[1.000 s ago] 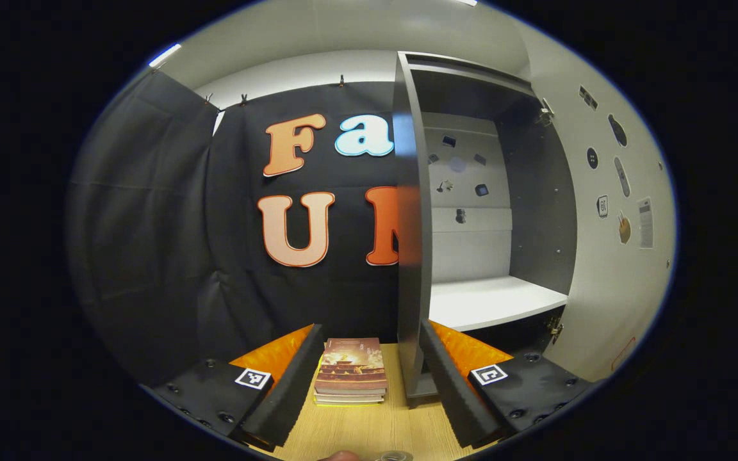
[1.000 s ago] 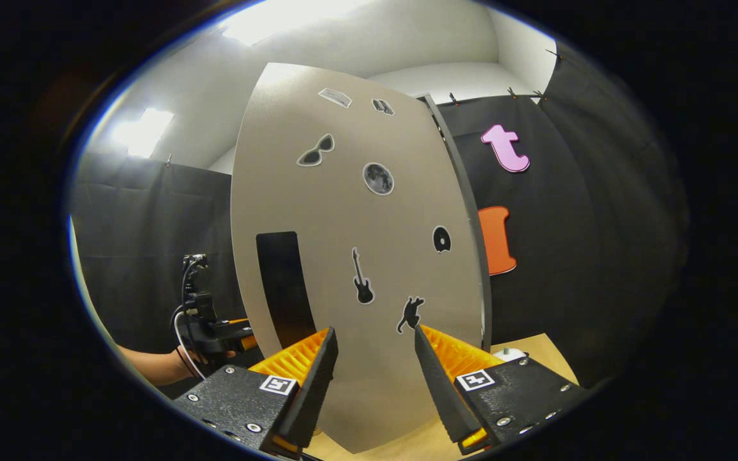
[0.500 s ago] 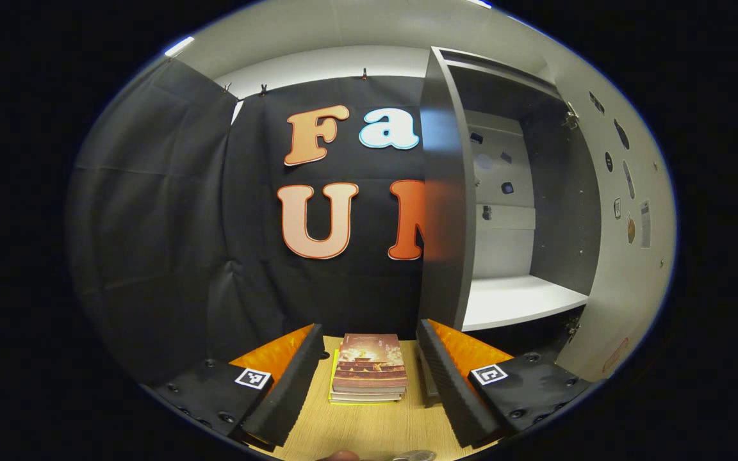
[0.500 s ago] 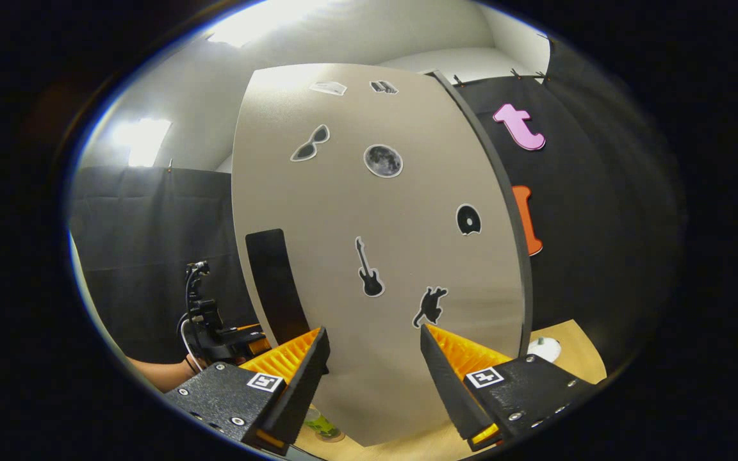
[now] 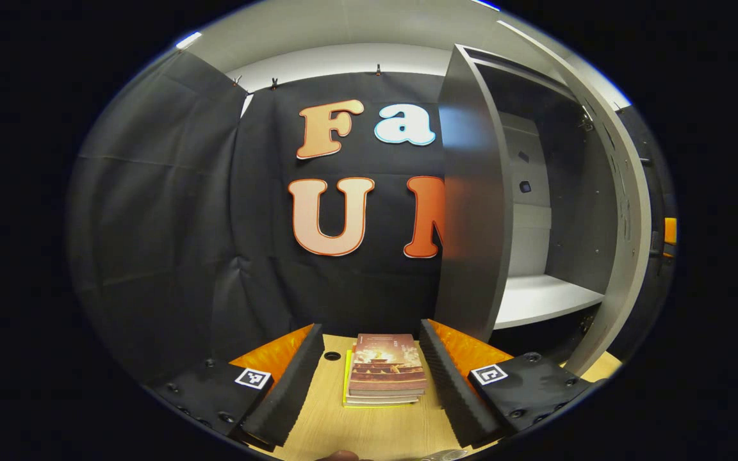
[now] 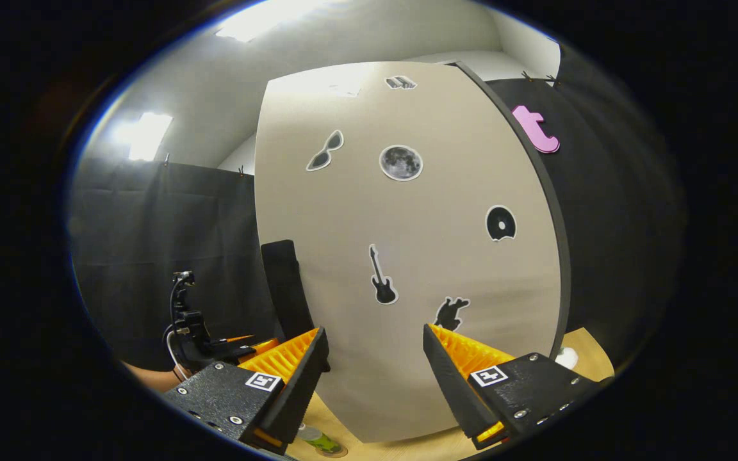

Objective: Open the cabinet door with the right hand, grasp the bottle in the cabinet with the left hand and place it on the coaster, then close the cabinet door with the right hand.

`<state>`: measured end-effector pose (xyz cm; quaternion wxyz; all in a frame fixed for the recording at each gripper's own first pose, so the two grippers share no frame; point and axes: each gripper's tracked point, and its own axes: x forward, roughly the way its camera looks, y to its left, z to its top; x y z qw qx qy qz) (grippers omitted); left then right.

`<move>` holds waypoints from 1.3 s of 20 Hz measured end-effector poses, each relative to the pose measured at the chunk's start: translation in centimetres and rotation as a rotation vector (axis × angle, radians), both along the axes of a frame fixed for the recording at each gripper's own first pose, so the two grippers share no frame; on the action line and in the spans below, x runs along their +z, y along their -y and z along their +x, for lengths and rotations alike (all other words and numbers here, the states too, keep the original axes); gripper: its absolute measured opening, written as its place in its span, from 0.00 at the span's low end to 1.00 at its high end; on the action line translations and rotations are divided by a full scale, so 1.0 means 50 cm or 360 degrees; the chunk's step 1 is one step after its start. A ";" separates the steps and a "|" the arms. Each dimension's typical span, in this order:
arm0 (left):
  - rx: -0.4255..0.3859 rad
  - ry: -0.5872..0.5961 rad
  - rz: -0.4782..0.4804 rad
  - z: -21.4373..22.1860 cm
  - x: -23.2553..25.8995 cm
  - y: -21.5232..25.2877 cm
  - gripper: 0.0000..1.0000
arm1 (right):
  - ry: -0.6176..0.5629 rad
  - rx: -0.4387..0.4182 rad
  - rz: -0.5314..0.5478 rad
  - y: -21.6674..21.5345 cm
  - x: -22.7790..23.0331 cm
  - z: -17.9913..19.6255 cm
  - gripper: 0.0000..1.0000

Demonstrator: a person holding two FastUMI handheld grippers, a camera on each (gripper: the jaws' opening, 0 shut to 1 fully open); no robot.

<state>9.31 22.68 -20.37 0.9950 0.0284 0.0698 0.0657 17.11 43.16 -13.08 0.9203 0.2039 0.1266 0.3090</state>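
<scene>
In the left gripper view, the left tongs [image 5: 370,371] stand parted above the desk [image 5: 369,432], gripping nothing. Between their fingers, a little ahead, lies a stack of books [image 5: 385,370] flat on the desk, with a small dark hole [image 5: 332,355] in the desk just left of it. Ahead and to the right stands the cabinet [image 5: 471,211], its dark side wall facing the tongs; a white shelf [image 5: 542,299] inside carries nothing visible. The door [image 5: 631,224] shows edge-on at the far right, swung partly open. In the right gripper view, the right tongs [image 6: 375,378] are also parted and hold nothing; the door [image 6: 407,256] stands right ahead of them, its pale face dotted with stickers and a dark handle [image 6: 286,288] just beyond the left finger. Below that finger, a bottle [image 6: 319,440] rests on a coaster [image 6: 330,452] on the desk [image 6: 420,451]. Farther to the left, the left tongs [image 6: 241,342] show, with part of an arm [image 6: 148,378] behind them. A small white thing [image 6: 567,357] sits on the desk beyond the right finger; I cannot tell what it is.
</scene>
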 end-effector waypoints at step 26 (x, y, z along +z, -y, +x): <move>-0.0215 -0.0018 0.0017 0.116 0.013 -0.004 0.95 | 0.0030 -0.0138 -0.0259 -0.090 0.000 0.027 0.94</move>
